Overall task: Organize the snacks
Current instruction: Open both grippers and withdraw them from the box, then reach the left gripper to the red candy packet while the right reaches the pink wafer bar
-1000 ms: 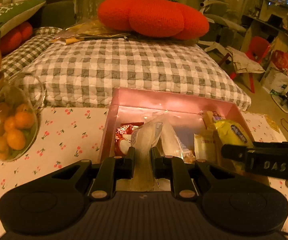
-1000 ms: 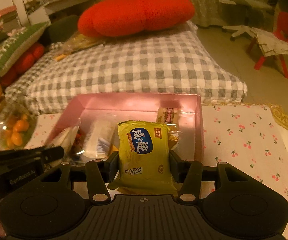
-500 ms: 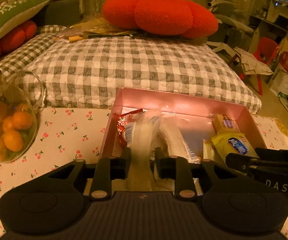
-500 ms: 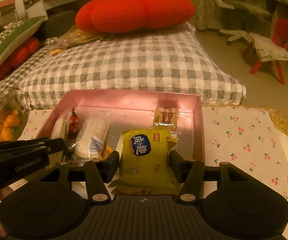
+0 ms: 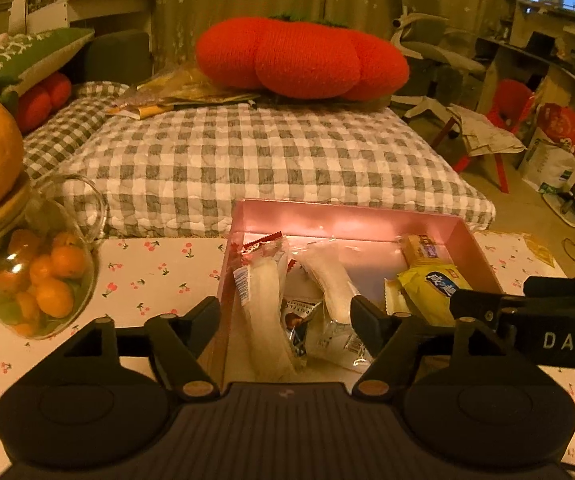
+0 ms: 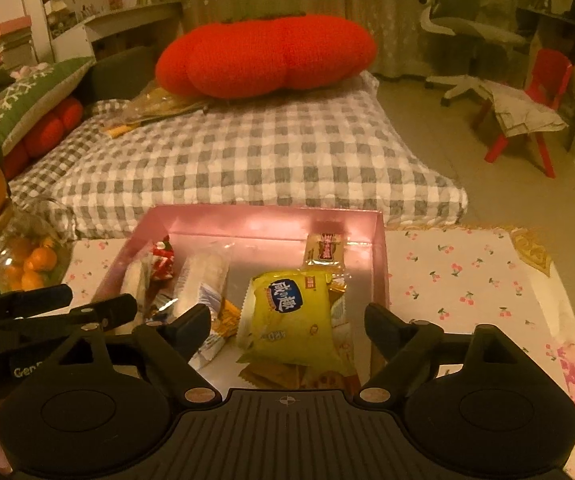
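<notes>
Snacks are lying in the pink box (image 6: 379,258) on the cherry-print tablecloth (image 6: 467,280). Left gripper (image 5: 285,312) is opening above a clear-wrapped pastry (image 5: 261,300), pads clear of it. Right gripper (image 6: 287,322) is opening around the yellow cracker pack (image 6: 291,316), also released.

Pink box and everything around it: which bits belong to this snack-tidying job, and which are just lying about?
Part of the job:
- pink box
- yellow snack packet
- white wrapped snack
- left gripper, opening
- right gripper, opening

Just lying about:
- glass jar of small oranges
- red pumpkin cushion
- checked mattress
- red chair
</notes>
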Tool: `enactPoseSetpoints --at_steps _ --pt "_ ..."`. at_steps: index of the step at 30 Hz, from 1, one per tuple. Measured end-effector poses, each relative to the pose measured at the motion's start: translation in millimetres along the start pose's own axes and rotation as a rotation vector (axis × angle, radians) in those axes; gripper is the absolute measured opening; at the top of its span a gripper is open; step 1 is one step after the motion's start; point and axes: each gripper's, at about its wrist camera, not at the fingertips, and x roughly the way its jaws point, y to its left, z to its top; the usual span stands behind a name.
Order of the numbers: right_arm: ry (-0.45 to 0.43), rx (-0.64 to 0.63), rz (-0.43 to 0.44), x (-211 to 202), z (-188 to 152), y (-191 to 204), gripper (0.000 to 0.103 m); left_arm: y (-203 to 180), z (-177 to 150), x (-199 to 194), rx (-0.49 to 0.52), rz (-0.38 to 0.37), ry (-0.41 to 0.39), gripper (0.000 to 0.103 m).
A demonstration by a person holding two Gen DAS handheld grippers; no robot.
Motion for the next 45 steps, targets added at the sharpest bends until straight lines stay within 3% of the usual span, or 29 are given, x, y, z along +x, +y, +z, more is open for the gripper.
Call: enactPoseSetpoints --at_steps 9,18,29,36,45 --pt "-0.013 0.016 0.001 -28.3 -11.4 -1.6 0.092 3.2 -13.8 -17.8 -0.051 -0.024 0.017 0.090" --pt "-0.014 0.000 0.024 -54.6 -31.4 -5.7 0.093 11.6 -34.6 -29.8 -0.065 -0.019 0.066 0.099" --pt "0.006 -0.048 0.053 -73.3 -65.4 3.6 0.096 16.3 -68.5 -45.4 -0.046 -0.008 0.104 0.102" --pt "0.003 -0.138 -0.001 -70.8 -87.1 15.1 0.097 20.1 -88.9 -41.8 -0.050 -0.008 0.133 0.102" --pt "0.023 -0.225 0.045 -70.6 -103.6 22.9 0.097 27.3 -108.2 -37.9 -0.053 -0.009 0.164 0.102"
